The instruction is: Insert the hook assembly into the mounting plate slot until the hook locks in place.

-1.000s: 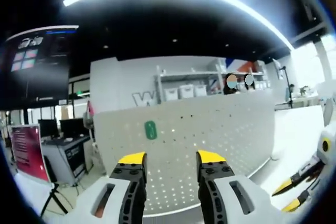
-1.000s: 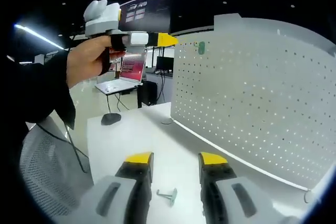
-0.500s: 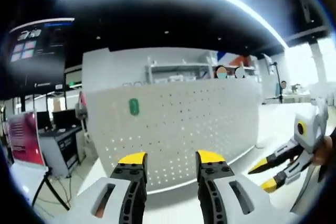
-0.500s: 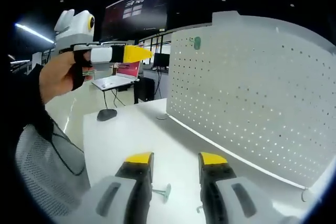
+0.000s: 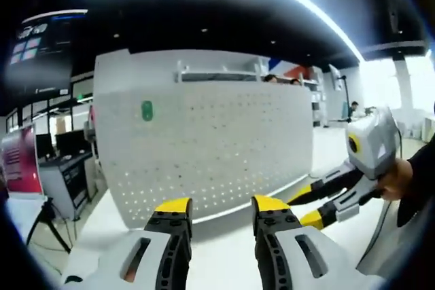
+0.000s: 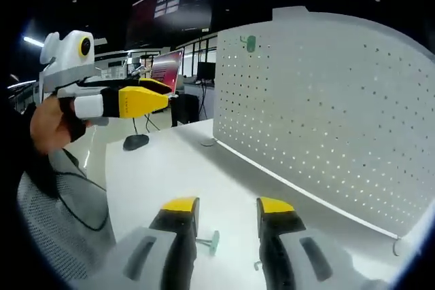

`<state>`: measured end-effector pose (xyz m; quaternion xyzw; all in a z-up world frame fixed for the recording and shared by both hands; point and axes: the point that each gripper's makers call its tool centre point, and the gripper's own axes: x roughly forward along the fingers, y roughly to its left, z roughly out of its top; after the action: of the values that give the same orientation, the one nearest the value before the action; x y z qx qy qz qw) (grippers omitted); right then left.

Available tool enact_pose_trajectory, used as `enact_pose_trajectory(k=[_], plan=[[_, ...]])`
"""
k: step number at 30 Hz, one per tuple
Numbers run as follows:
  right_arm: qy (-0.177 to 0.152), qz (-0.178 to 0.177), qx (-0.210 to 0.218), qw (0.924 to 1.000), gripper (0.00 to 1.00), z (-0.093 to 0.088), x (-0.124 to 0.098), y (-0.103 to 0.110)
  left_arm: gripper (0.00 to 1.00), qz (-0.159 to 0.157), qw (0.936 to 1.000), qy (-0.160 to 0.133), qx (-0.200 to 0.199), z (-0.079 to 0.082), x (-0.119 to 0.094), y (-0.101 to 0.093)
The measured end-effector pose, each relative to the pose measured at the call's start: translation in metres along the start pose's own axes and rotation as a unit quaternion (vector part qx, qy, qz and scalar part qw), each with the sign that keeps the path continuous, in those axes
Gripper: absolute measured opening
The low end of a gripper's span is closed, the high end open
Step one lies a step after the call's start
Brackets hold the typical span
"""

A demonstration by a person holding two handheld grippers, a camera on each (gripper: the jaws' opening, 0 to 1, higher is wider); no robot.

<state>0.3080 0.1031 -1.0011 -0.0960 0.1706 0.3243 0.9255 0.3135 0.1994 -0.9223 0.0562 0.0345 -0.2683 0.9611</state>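
Note:
A white pegboard [image 5: 217, 147] stands upright on the white table [image 6: 170, 174]. A small green mounting plate [image 5: 147, 110] sits near its upper left corner, also seen as the mounting plate [image 6: 251, 43] in the right gripper view. A small green hook [image 6: 211, 241] lies on the table just ahead of my right gripper [image 6: 228, 205], between its open jaws and untouched. My left gripper [image 5: 221, 205] is open with nothing in it, facing the pegboard from a distance. In the right gripper view the left gripper [image 6: 136, 100] hovers at the left, held by a hand [image 6: 47, 127].
The right gripper [image 5: 319, 205] shows at the right of the left gripper view, above the table. A black round base [image 6: 136, 142] sits at the table's far end. A small metal piece [image 6: 257, 265] lies by my right jaw. Office desks and monitors stand behind.
The left gripper has dropped lower and pulled back from the pegboard, so the green plate now sits farther up and left. The right gripper has edged closer to the hook.

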Motion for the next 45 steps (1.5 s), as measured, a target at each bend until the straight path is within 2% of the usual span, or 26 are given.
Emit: enact_pose_trajectory(k=[12,22,40,45], plan=[[0.009,-0.008,0.007,0.9999,0.31,-0.005,-0.001,-0.004,0.37,-0.046,0.9987,0.014,0.017,-0.007,0.003,-0.025],[0.008,-0.017,0.007,0.9998,0.31,-0.003,-0.004,-0.011,0.36,-0.063,0.9977,0.016,0.020,-0.007,0.003,-0.035],[0.021,-0.021,-0.023,0.9993,0.31,0.007,0.015,-0.036,0.36,-0.067,0.9974,0.021,0.018,-0.010,0.004,-0.035],[0.038,-0.020,-0.025,0.9988,0.31,-0.002,0.024,-0.045,0.36,-0.066,0.9974,0.023,0.016,-0.010,0.004,-0.034]])
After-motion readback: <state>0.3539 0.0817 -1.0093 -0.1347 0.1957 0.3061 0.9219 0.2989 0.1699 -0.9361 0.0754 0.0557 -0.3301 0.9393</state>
